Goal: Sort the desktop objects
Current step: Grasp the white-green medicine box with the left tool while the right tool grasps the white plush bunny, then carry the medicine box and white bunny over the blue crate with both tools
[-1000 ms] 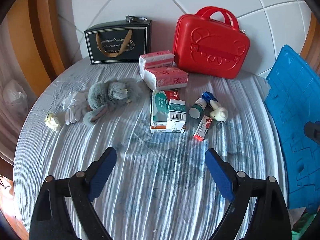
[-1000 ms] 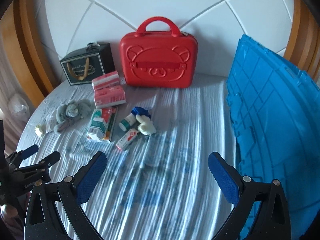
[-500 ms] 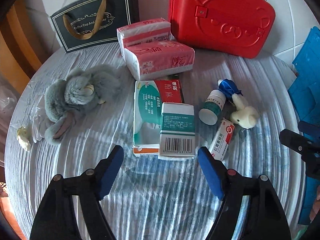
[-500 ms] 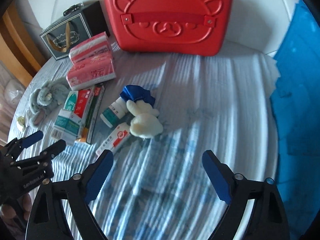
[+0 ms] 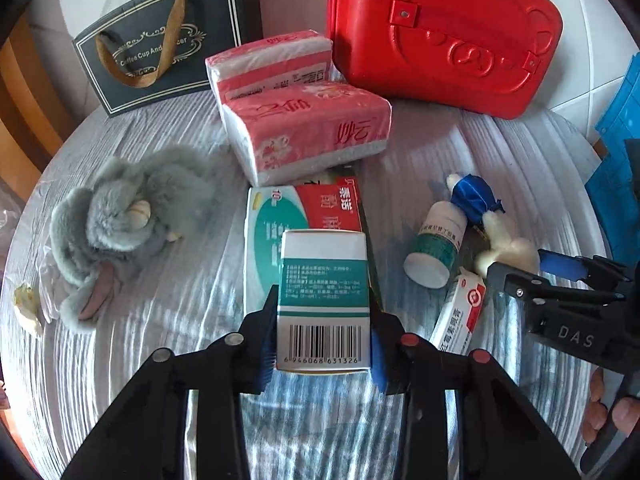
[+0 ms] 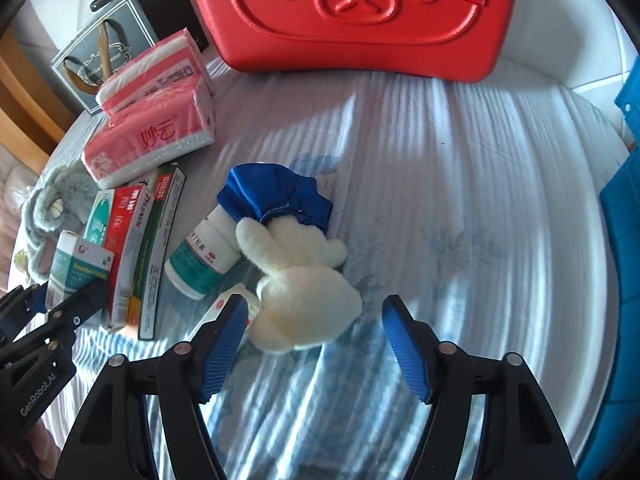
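My left gripper is shut on a small white-and-green medicine box that lies on top of a larger flat medicine box. My right gripper is open around the head of a white plush rabbit in a blue dress, which lies on the table. A white-and-green pill bottle and a red-and-white tube box lie beside the rabbit. The left gripper also shows in the right wrist view, holding the small box.
Two pink tissue packs, a grey plush rabbit, a dark gift bag and a red bear suitcase sit further back on the striped tablecloth. A blue crate stands at the right edge.
Both grippers moved forward and down to the objects. The left gripper closed on the small medicine box. The right gripper came around the white rabbit, still open.
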Tool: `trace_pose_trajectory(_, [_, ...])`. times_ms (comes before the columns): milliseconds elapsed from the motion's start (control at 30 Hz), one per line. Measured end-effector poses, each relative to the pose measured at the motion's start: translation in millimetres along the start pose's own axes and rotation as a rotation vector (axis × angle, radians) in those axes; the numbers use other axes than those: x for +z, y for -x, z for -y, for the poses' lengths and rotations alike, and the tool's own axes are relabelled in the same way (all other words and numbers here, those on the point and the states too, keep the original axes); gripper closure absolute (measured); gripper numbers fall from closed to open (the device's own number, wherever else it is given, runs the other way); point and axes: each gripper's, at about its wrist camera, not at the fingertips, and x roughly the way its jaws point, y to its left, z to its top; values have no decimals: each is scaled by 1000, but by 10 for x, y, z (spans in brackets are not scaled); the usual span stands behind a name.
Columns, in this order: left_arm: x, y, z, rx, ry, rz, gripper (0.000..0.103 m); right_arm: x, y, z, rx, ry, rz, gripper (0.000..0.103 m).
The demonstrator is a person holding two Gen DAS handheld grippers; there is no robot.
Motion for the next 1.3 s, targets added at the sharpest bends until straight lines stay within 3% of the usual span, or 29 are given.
trace_pose_trajectory(33, [12, -8, 10, -2, -2, 2, 67, 11, -42, -9, -4, 2, -4, 47])
trace_pose_trajectory(67, [18, -13, 16, -6, -1, 4, 67, 16, -74, -14, -2, 4, -11, 49])
trace_pose_trajectory(233, [10, 61, 55, -7, -4, 22, 68, -2, -17, -46, 5, 11, 4, 56])
trace_pose_trajectory(400, [-26, 327, 131, -8, -15, 66, 68, -99, 356, -93, 13, 22, 67, 59])
trace_pose_trajectory(733, [-259, 1260, 203, -10, -37, 200, 68, -502, 1406, -295, 30, 65, 216, 59])
trace_pose_trajectory(933, [-469, 1872, 152, -6, -52, 306, 68, -803, 2149, -562, 25, 89, 360, 59])
trace_pose_trajectory(1300, [-934, 2771, 487, -100, -138, 439, 68, -1658, 3370, -668, -83, 41, 574, 59])
